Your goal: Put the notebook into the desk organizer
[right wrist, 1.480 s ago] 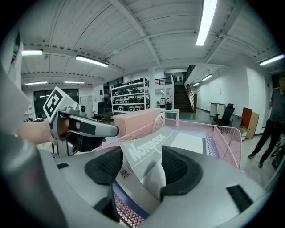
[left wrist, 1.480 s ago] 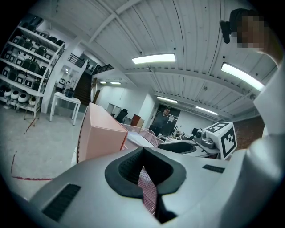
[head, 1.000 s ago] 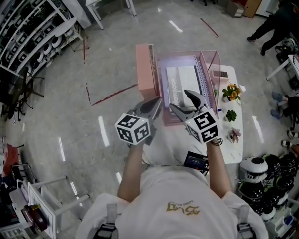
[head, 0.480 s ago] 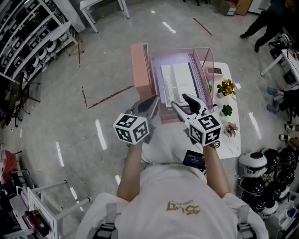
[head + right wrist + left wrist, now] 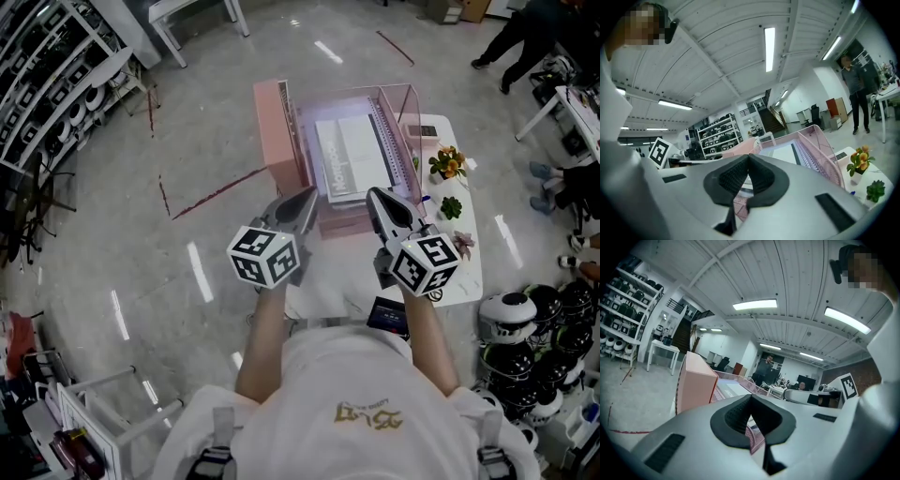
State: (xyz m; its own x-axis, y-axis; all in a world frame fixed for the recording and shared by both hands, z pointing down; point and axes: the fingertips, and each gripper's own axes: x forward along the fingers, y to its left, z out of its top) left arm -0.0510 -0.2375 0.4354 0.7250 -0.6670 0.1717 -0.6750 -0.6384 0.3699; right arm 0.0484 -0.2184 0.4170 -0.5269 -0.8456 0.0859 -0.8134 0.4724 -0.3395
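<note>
My left gripper and right gripper, both closed tight on nothing, hover at the near edge of the organizer. Beyond, the notebook lies flat inside it, spiral rightward; its cover print is too small to read.

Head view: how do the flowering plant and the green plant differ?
The flowering plant has orange and yellow blooms; the green plant shows only leaves. The flowering plant stands taller and farther away than the green plant. Both sit on the white table.
</note>
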